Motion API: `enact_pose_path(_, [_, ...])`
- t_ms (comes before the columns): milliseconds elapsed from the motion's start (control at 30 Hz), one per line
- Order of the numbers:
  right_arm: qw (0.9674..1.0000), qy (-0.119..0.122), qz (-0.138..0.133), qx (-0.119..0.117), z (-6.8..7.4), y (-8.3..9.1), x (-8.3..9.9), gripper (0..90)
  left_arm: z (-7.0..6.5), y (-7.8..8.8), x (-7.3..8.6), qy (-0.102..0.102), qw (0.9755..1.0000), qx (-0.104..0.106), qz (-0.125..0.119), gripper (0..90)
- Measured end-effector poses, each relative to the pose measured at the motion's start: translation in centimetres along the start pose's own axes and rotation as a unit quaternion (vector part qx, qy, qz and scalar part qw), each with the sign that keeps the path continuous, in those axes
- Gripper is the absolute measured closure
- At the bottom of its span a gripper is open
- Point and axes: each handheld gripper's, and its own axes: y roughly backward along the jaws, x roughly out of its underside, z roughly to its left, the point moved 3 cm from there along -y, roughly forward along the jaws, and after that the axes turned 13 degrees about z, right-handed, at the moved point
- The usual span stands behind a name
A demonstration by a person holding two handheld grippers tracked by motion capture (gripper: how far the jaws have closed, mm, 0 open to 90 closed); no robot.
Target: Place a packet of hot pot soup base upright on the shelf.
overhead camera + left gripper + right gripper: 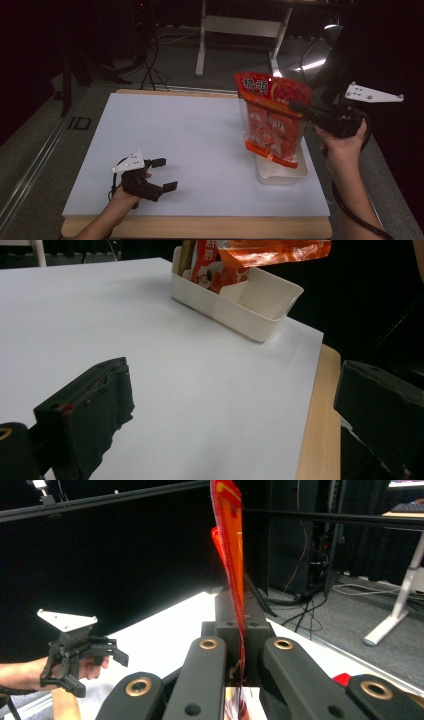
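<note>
1. R gripper (298, 106) pinches orange bag (271, 117) at upper edge; bag hangs just above white bin (280, 174).
2. L gripper (166, 174) well apart from bin, jaws spread, nothing between, low over table (175, 145).

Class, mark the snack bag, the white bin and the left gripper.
snack bag (270, 120), high view, on its clear front panel.
white bin (235, 310), left gripper view, on its near side wall.
left gripper (169, 174), high view, between its fingertips.
</note>
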Motion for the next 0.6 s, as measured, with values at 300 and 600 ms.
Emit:
enact_pose_path(300, [0.9994, -0.031, 0.004, 0.012, -2.0, 0.8, 2.1, 90.0, 0.1, -0.2, 0.5, 0.006, 0.9998, -0.015, 0.007, 1.9])
enact_pose_path(600, [0.9982, -0.054, 0.019, 0.020, -3.3, 0.4, 4.6, 90.0, 0.5, -0.3, 0.8, 0.013, 0.9997, -0.018, 0.005, 1.8])
